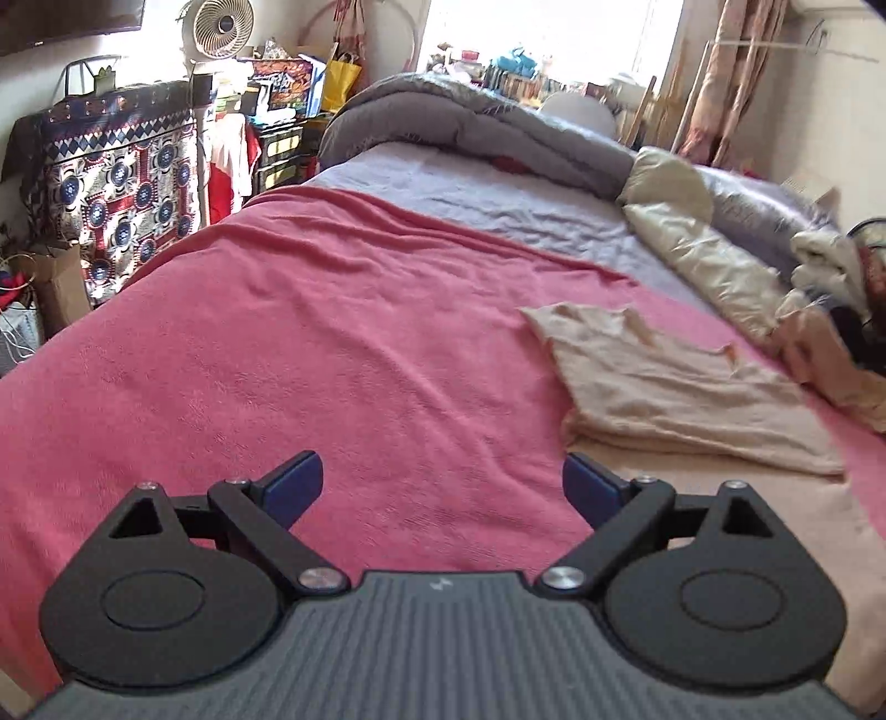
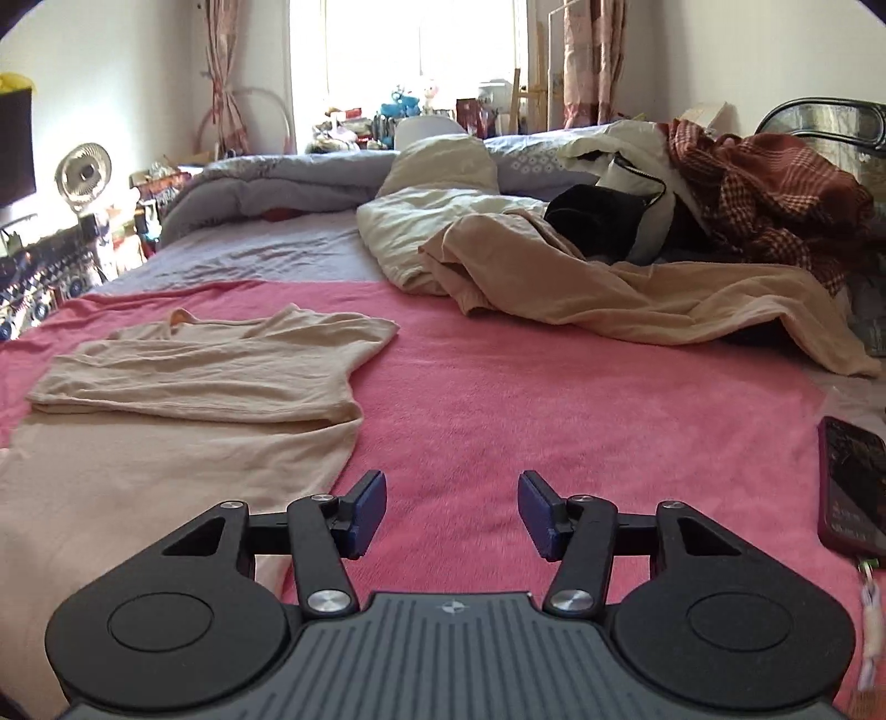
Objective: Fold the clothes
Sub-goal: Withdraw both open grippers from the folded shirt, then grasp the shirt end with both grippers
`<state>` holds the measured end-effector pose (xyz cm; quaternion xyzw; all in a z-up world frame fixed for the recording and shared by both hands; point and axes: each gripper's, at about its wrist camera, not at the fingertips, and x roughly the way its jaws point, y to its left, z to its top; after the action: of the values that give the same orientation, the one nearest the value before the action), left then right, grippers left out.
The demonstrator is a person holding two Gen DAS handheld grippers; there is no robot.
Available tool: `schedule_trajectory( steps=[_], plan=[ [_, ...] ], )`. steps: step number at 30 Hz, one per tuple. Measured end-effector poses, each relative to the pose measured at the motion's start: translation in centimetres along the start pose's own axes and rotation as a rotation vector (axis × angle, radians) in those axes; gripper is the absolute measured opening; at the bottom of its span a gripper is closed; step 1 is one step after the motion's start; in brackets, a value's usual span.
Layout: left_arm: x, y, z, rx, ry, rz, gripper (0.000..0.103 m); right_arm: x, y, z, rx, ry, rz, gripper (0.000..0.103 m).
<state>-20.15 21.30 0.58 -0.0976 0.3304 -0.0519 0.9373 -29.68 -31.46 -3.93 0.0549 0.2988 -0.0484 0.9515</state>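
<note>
Both grippers, left gripper [image 1: 442, 490] and right gripper [image 2: 452, 512]: black linkages, blue pads, silver screws, ribbed grey bodies

Blown-out window [image 2: 410, 50] backlight, fisheye-warped edges.

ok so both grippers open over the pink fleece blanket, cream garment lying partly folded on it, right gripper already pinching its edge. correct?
One thing is wrong: the right gripper pinches nothing. The right wrist view shows its blue pads apart over bare pink fleece blanket, with the partly folded cream garment off to its left, untouched. The rest holds: the left gripper is open too.
</note>
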Motion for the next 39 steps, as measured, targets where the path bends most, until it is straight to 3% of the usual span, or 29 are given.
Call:
schedule_trajectory(
  steps=[4, 9, 11, 13, 17, 21, 25, 28, 36, 39],
  plan=[
    [-5.2, -2.2, -1.6, -0.009, -0.056, -0.120, 0.096, -4.1, 0.9, -2.3, 0.003, 0.000, -0.009, 0.054],
    [-11.8, -1.6, -2.7, -0.139, -0.106, -0.274, 0.097, -7.0, 1.7, -3.8, -0.001, -0.014, 0.012, 0.055],
    [-14.9, -0.3, -3.0, -0.181, -0.131, -0.294, 0.100, -8.1, 2.0, -4.4, -0.002, -0.020, 0.020, 0.056],
    [-17.7, 1.1, -2.8, -0.181, -0.137, -0.265, 0.102, -9.2, 2.3, -5.0, -0.004, -0.026, 0.029, 0.059],
    [-20.3, 1.3, -4.6, -0.061, -0.090, -0.184, 0.102, -10.7, 3.1, -7.0, -0.022, -0.006, 0.041, 0.061],
    [-17.6, -0.9, -9.8, 0.116, -0.012, -0.221, 0.102, -10.6, 4.1, -9.4, -0.068, 0.054, 0.030, 0.061],
    [-12.1, -4.1, -13.6, 0.235, 0.174, -0.141, 0.102, -9.9, 4.4, -10.4, -0.091, 0.098, 0.021, 0.060],
    [-9.4, -5.4, -14.8, 0.249, 0.264, -0.114, 0.102, -9.7, 4.4, -10.3, -0.098, 0.108, 0.013, 0.059],
    [-5.1, -5.2, -14.9, 0.211, 0.344, -0.185, 0.101, -8.0, 4.5, -10.4, -0.133, 0.182, 0.015, 0.059],
    [-2.9, -4.6, -14.9, 0.161, 0.416, -0.208, 0.092, -7.1, 4.6, -10.3, -0.164, 0.212, 0.027, 0.056]
  ],
)
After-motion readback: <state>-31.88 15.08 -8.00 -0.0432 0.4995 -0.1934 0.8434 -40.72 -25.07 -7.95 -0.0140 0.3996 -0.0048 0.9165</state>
